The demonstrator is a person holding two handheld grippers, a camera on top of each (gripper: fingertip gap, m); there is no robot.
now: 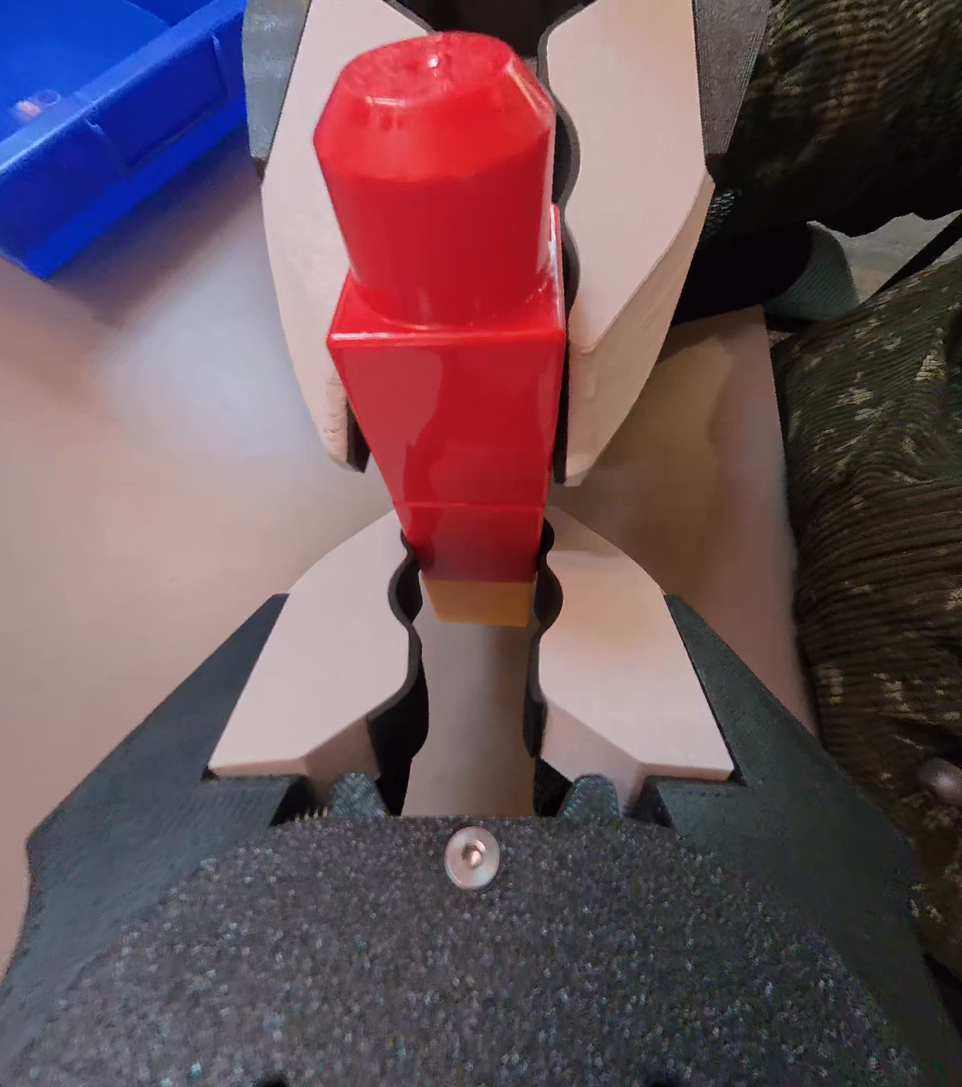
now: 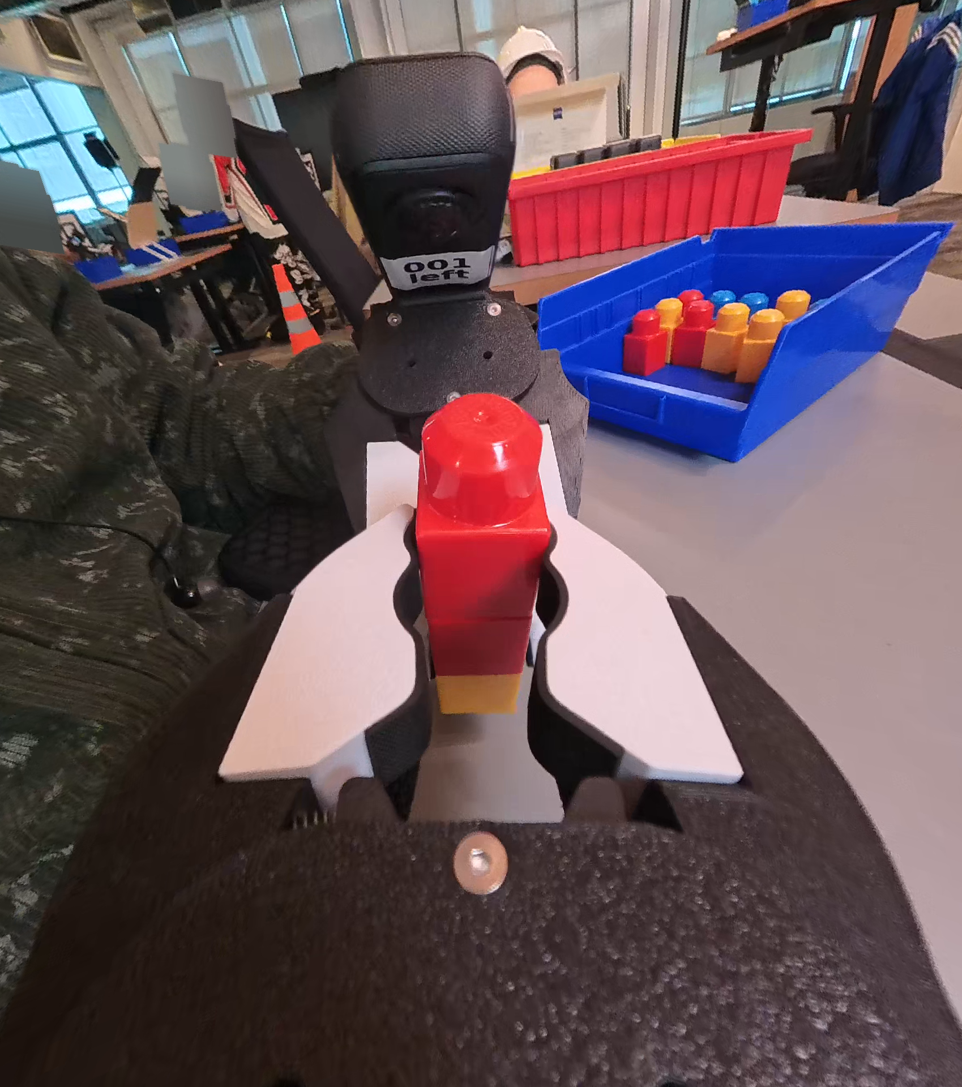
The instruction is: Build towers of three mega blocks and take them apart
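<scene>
1. Tower of three glossy plastic mega blocks [image 1: 446, 412], two red above one yellow, is standing between both grippers, seemingly above the pale grey surface [image 2: 819, 588]; its base is hidden, so whether it is resting or lifted cannot be told.
2. Left gripper [image 1: 477, 564] is closing narrow on the tower's lower part, fingers pressing the middle red block [image 1: 475, 538] just above the yellow bottom block [image 1: 479, 601].
3. Right gripper [image 2: 475, 579] is clamping narrow higher up, on the top red block [image 2: 481, 529] below its round stud.
4. Judgement: this looks like the take-apart step. Risk: the top-to-middle seam is sitting close to both sets of fingers; if the right fingers are straddling it, the pull will be fighting itself and the block may not release.
5. Risk: an off-axis pull could be twisting the stud joint, making it let go suddenly so a glossy block slips out.
6. Risk: the yellow block is gripped by nothing; it may be dropping off and rolling.
7. Blue plastic bin [image 2: 761, 376], holding more red, yellow and blue blocks, is sitting well apart; a flung block could be landing short of it.
8. Person's dark green patterned sleeve [image 2: 84, 441] is crowding the near side, limiting swing room.
</scene>
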